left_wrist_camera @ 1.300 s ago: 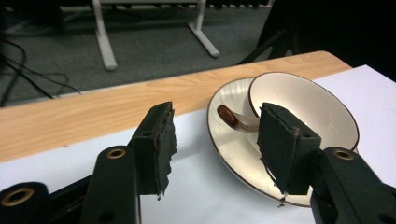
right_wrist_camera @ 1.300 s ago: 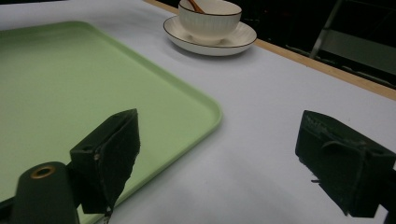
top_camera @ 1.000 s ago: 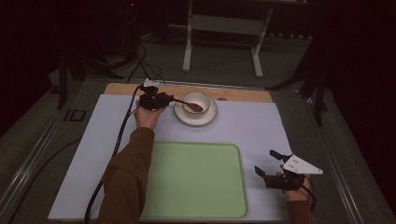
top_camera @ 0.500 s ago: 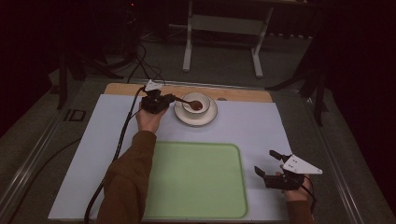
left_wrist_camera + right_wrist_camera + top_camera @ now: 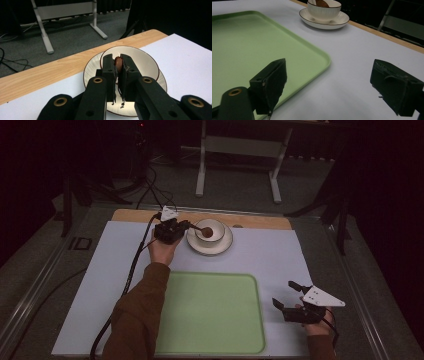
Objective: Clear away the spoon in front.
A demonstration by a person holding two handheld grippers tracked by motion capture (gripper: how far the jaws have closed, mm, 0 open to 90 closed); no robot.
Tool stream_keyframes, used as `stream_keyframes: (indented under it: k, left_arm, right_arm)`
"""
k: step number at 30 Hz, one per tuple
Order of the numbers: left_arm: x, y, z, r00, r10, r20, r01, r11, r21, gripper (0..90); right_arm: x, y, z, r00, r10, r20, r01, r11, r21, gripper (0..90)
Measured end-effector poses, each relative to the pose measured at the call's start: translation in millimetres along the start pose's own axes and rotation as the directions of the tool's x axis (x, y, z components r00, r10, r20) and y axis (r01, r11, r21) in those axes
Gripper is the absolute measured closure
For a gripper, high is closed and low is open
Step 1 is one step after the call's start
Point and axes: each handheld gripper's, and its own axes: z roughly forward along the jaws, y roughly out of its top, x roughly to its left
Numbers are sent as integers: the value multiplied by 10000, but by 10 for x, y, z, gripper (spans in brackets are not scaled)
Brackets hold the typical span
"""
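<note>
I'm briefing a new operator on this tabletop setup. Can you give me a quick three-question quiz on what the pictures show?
1. True or false: the left gripper is shut on the brown spoon.
2. What does the bowl stand on? A) green tray B) saucer C) bare wood
3. How do the right gripper's jaws stand?

Key:
1. True.
2. B, the saucer.
3. Wide apart, nothing between them, beside the green tray.

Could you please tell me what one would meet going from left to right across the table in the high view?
Left hand-held gripper → bowl on its saucer → right hand-held gripper. The green tray in front spans the middle.
</note>
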Motion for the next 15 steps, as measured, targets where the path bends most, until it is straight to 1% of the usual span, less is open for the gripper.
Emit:
stream_keyframes:
  k: [3,10,11,15]
  left_arm:
    - [-3,13,-26,10000,-38,17,39,10000,-80,834]
    - [-19,78,-119,9999,55,94,-52,9995,-302,834]
    - [-18,108,-167,9999,82,125,-77,9992,-393,834]
    - [1,154,-257,9999,93,87,-89,9987,-496,834]
  right_arm:
    - [2,1,-1,10000,8,-6,-8,10000,-4,137]
    - [1,1,-2,10000,14,-1,-14,10000,-27,137]
    - [2,2,-1,10000,12,-7,-12,10000,-19,137]
    - [3,2,-2,10000,13,-2,-13,10000,-21,137]
